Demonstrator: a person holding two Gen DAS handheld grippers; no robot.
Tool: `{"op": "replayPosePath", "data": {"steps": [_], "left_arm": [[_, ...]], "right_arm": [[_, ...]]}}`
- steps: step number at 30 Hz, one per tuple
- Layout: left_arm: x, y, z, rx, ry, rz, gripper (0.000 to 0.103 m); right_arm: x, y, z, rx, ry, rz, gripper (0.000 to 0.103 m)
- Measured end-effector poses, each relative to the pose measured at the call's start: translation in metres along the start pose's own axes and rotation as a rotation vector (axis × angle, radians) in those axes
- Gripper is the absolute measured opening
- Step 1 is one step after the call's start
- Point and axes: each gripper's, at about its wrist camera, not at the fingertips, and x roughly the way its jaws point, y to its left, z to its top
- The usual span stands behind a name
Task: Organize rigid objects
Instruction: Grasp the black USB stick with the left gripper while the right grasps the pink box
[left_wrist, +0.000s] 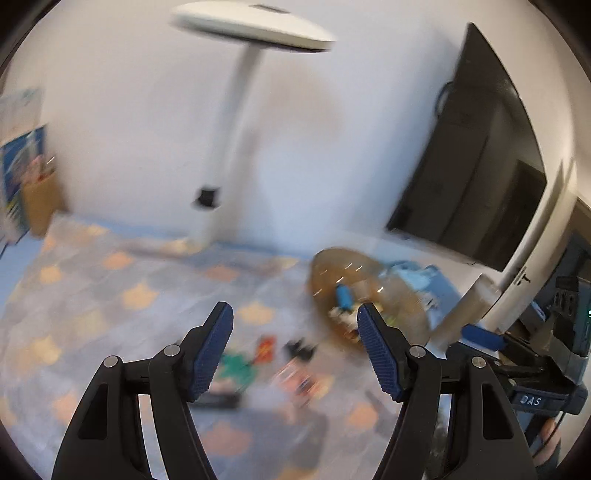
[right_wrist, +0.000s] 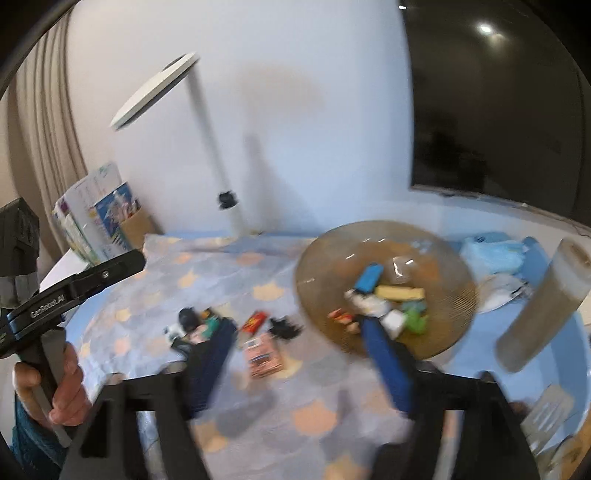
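While the left wrist view is smeared by motion, its main facts are legible: the left gripper (left_wrist: 295, 339) hangs above the patterned cloth (left_wrist: 122, 295) with its two blue-padded fingers (left_wrist: 214, 350) spread wide and nothing between them. Ahead lie loose small pieces: one green (left_wrist: 236, 365), one red (left_wrist: 266, 349), one black (left_wrist: 300, 349) and one pinkish card-like one (left_wrist: 299, 380); blur may hide others. The single amber bowl (left_wrist: 332, 266) sits to the right on the cloth, already holding a blue block (left_wrist: 343, 295) among others. The step in hand looks like a transit between picks, so the next move calls for lowering over one loose piece and closing on it.

In the right wrist view, the right gripper (right_wrist: 299, 354) also stands with fingers apart, empty, its right finger (right_wrist: 384, 358) overlapping the near rim of the bowl (right_wrist: 317, 258). Inside I count roughly six pieces: blue (right_wrist: 369, 277), yellow (right_wrist: 399, 292), white (right_wrist: 369, 304), green (right_wrist: 415, 319), red-orange (right_wrist: 341, 315), and a clear one (right_wrist: 400, 269). On the cloth remain about four or five: a black-and-green cluster (right_wrist: 195, 321), a red packet (right_wrist: 255, 321), a black figure (right_wrist: 284, 326) and a pink card (right_wrist: 264, 356). The sorting seems about half done.
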Motion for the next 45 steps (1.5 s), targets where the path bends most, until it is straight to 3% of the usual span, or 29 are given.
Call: {"op": "replayPosePath", "data": {"steps": [2,6,8,14,18,24,29,33,36,41,45], "left_arm": [[-0.003,0.02,-0.019,-0.011,0.017,0.037,0.068],[0.016,0.067,-0.07,-0.005,0.113,0.14,0.068],[0.024,0.079,-0.085,-0.007,0.135,0.153,0.068],[0.043,0.082,-0.102,0.038,0.177,0.196,0.068],[0.044,0.075,-0.104,0.074,0.183,0.182,0.068],[0.049,0.084,-0.104,0.026,0.229,0.129,0.068],[0.068,0.086,-0.087,-0.005,0.328,-0.013,0.068],[0.092,0.084,-0.078,0.064,0.356,0.043,0.068],[0.103,0.082,-0.079,0.085,0.379,0.01,0.068],[0.108,0.07,-0.084,0.154,0.396,-0.007,0.068],[0.096,0.063,-0.092,0.178,0.437,-0.092,0.068]], "right_arm": [[0.015,0.016,-0.021,-0.005,0.009,-0.004,0.093],[0.073,0.052,-0.072,-0.065,0.106,-0.018,0.093],[0.094,0.059,-0.088,-0.072,0.12,-0.033,0.093],[0.115,0.05,-0.1,-0.065,0.142,-0.046,0.093],[0.124,0.042,-0.1,-0.03,0.178,-0.037,0.093],[0.125,0.043,-0.1,-0.031,0.186,-0.032,0.093],[0.123,0.047,-0.087,-0.084,0.235,-0.051,0.093],[0.136,0.055,-0.07,-0.177,0.331,-0.09,0.093],[0.149,0.05,-0.066,-0.176,0.345,-0.073,0.093],[0.172,0.037,-0.062,-0.07,0.351,-0.011,0.093],[0.183,0.038,-0.059,-0.055,0.333,0.003,0.084]]}}
